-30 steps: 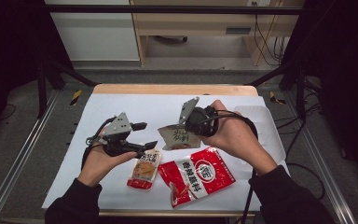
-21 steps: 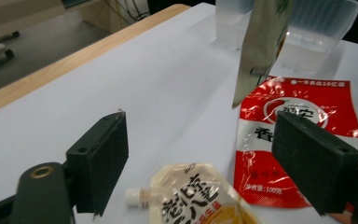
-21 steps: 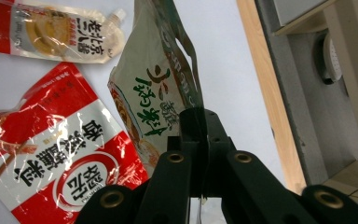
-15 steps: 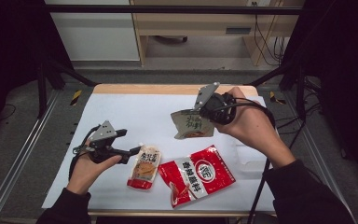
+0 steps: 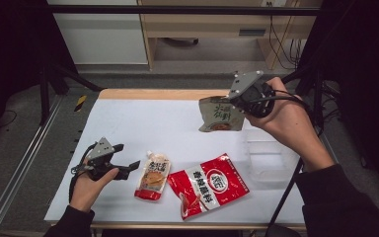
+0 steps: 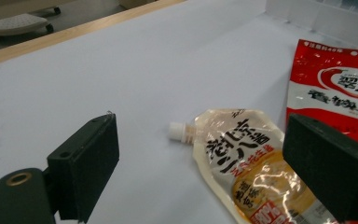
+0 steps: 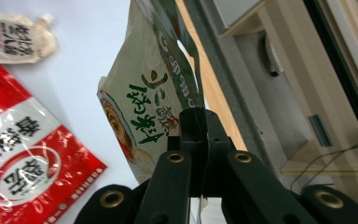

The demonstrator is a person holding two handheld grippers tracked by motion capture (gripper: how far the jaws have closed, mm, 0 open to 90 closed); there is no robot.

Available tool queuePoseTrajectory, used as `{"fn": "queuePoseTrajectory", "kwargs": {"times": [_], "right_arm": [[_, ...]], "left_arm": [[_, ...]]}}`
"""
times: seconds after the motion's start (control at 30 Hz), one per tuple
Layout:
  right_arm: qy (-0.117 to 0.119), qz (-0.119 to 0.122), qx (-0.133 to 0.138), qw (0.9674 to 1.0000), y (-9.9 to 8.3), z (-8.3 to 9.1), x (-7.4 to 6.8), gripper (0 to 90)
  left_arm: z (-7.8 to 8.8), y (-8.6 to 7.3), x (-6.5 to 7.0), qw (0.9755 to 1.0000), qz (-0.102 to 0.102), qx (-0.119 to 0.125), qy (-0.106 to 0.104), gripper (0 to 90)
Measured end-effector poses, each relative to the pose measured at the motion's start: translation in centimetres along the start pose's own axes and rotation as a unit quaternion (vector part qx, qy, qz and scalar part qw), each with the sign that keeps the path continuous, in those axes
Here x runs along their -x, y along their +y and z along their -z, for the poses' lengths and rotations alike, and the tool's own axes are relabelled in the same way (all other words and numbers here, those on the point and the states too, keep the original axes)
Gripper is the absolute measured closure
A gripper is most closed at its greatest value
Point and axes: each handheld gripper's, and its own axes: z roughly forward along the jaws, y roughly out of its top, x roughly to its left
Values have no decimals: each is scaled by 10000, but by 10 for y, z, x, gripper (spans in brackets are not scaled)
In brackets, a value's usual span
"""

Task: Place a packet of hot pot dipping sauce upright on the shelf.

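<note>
My right tool [image 5: 237, 106] pinches the green pouch [image 5: 220, 114] up at two o'clock, and my left tool [image 5: 128, 159], just spreading wide with nothing inside, must next close on the spout pouch [image 5: 152, 176].

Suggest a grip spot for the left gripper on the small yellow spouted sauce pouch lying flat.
Probably the small yellow spouted sauce pouch by its flat shoulder edge just below the white spout, coming in low from the spout end. It lies flat with that end toward the open left gripper; the middle looks slack.
</note>
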Motion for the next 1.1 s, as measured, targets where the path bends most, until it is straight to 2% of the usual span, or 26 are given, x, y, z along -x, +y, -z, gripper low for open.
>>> {"fn": "queuePoseTrajectory", "kwargs": {"times": [0.07, 0.17, 0.3, 0.53, 0.67, 0.77, 0.87, 0.93, 1.1], "right_arm": [[-100, -84, -37, 9999, -10, 4, 10, 900], [-195, -133, -84, 9997, -19, 7, 16, 900], [-349, -276, -78, 9990, -36, 13, 26, 900], [-460, -389, -94, 9981, -58, 18, 33, 900], [-497, -514, -70, 9974, -68, 15, 36, 900], [-540, -550, -107, 9970, -74, 14, 37, 900], [-653, -629, -46, 9959, -82, 10, 41, 900], [-716, -692, -26, 9950, -89, 8, 46, 900], [-765, -764, 18, 9941, -97, 3, 52, 900]], "left_arm": [[1, -9, -3, 9998, -3, -17, 176, 101], [3, -11, -6, 9998, 102, 32, 143, 94], [6, -13, -11, 9996, 167, 25, 225, 93], [19, -22, -16, 9994, 122, -76, 301, 92], [26, -27, -19, 9992, 186, -66, 354, 89], [28, -27, -21, 9992, 127, -80, 383, 87], [31, -29, -29, 9985, 288, -18, 464, 87], [33, -30, -30, 9981, 309, -14, 528, 87], [30, -30, -29, 9983, 259, -77, 523, 87]]}}
